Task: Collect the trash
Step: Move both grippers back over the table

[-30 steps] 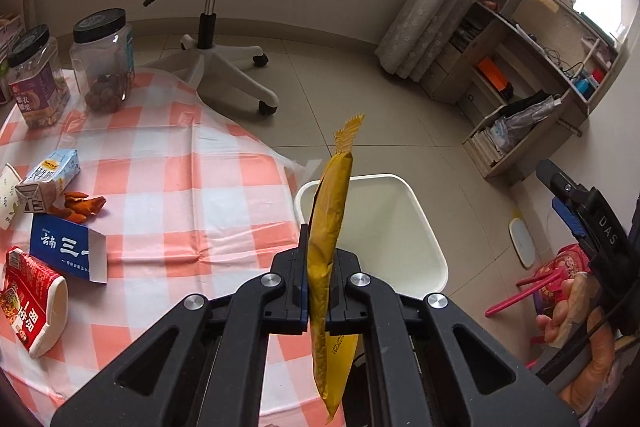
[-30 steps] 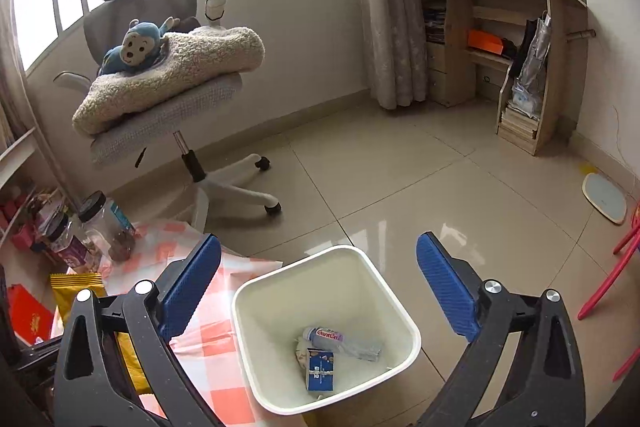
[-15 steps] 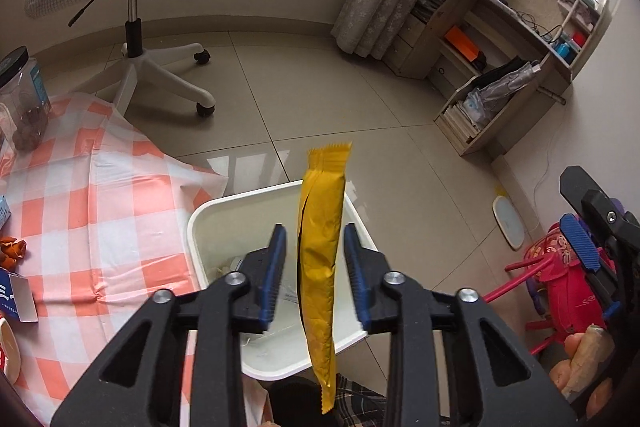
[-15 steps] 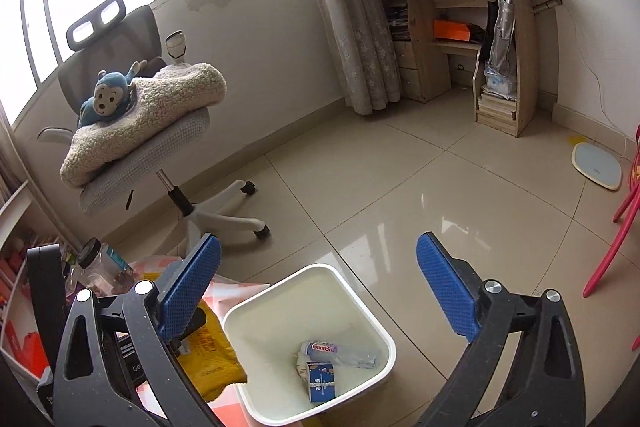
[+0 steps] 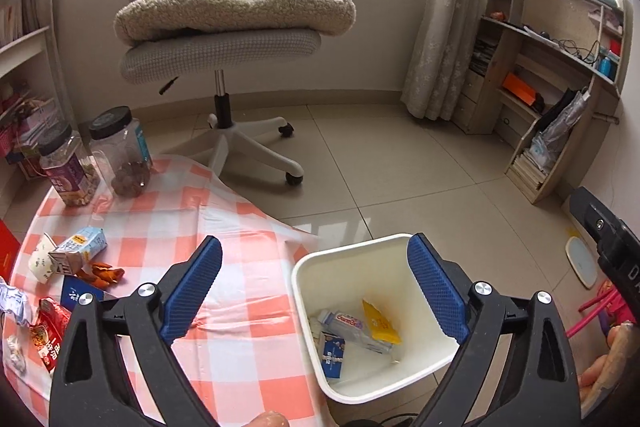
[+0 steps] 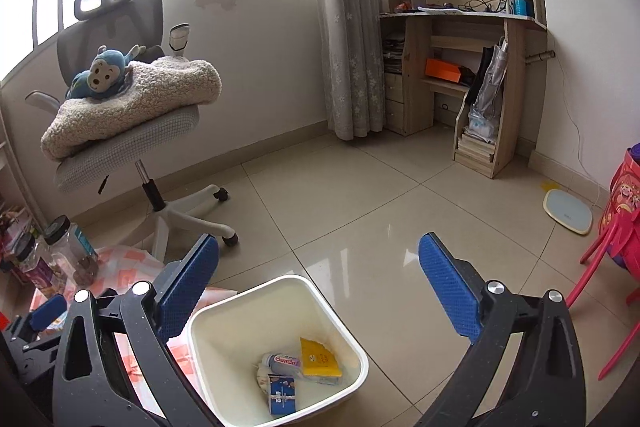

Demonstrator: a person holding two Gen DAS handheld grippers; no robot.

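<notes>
In the left wrist view, the left tongs [image 5: 314,285] are seen with their blue pads far apart and still opening, and nothing is held between them. Beyond them a white bin [image 5: 304,267] stands on the tiled floor, just beside the bench [image 5: 248,311] covered with a red-checked cloth. Inside the bin a yellow packet [image 5: 380,321] is seen lying against a clear wrapper [image 5: 352,327] and a small blue carton [image 5: 332,355]. On the bench, a milk carton [image 5: 78,251], a red packet [image 5: 50,331] and two lidded jars [image 5: 96,157] are spread out at the left.

In the right wrist view, the right tongs [image 6: 318,287] are held wide open and empty above the same bin [image 6: 208,319]. The yellow packet [image 6: 320,357] is seen resting on the bin's floor. The left tongs [image 6: 48,307] are glimpsed at the lower left edge.
</notes>
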